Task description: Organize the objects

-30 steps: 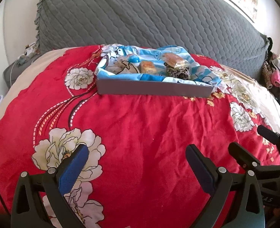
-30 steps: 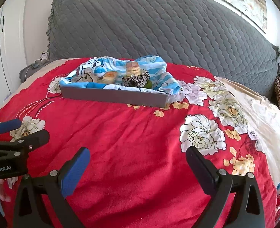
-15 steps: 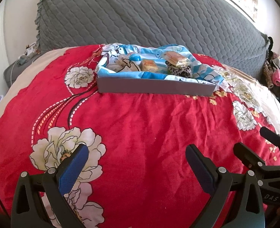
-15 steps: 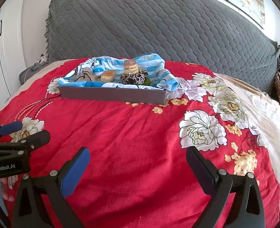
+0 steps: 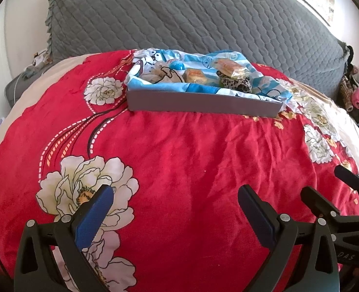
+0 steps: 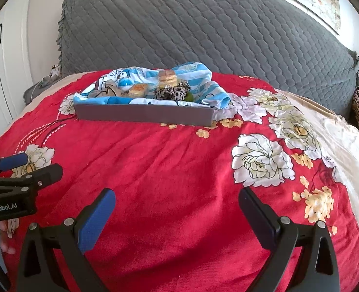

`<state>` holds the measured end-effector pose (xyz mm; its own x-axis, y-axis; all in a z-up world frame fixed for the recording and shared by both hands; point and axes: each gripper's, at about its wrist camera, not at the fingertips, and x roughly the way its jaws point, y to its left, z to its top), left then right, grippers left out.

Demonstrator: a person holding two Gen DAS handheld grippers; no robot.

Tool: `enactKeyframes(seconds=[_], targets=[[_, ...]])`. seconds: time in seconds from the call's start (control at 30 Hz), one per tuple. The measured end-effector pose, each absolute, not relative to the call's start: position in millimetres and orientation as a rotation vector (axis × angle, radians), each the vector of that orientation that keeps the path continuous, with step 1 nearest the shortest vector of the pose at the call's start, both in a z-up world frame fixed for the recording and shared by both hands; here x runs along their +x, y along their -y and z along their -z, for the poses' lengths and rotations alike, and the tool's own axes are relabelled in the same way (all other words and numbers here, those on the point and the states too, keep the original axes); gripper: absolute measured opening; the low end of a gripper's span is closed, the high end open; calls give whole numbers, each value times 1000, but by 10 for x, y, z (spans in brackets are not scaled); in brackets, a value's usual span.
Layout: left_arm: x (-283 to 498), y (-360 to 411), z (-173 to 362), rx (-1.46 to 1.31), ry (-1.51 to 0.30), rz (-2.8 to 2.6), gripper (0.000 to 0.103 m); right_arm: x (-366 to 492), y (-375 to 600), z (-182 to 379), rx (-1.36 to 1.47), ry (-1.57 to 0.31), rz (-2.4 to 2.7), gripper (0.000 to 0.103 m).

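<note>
Left tongs [image 5: 172, 199] and right tongs [image 6: 177, 202] spread wide, gripping nothing, low over the red bedspread [image 5: 179, 150]. Grey tray [image 6: 142, 114] well ahead near the headboard [image 6: 203, 29], holding snack packets [image 6: 166, 77], leopard scrunchie [image 6: 170, 92], blue ball [image 6: 125, 82]. Fits collecting done or unpacking ahead; no telling which.

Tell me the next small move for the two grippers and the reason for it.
Probably ease both forward toward the grey tray. The left gripper and right gripper hang open and empty over bare red bedspread, well short of the snack packets and leopard scrunchie lying in it.
</note>
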<state>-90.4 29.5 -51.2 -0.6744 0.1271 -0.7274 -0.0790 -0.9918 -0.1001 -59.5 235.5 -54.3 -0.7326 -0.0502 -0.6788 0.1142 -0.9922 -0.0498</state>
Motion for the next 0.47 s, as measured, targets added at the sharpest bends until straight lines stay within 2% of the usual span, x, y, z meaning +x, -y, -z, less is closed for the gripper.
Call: enactKeyframes(seconds=[0.47], targets=[[-914, -278, 573, -1217, 118, -2783, 102, -600, -2326, 598, 1124, -148, 2827, 102]])
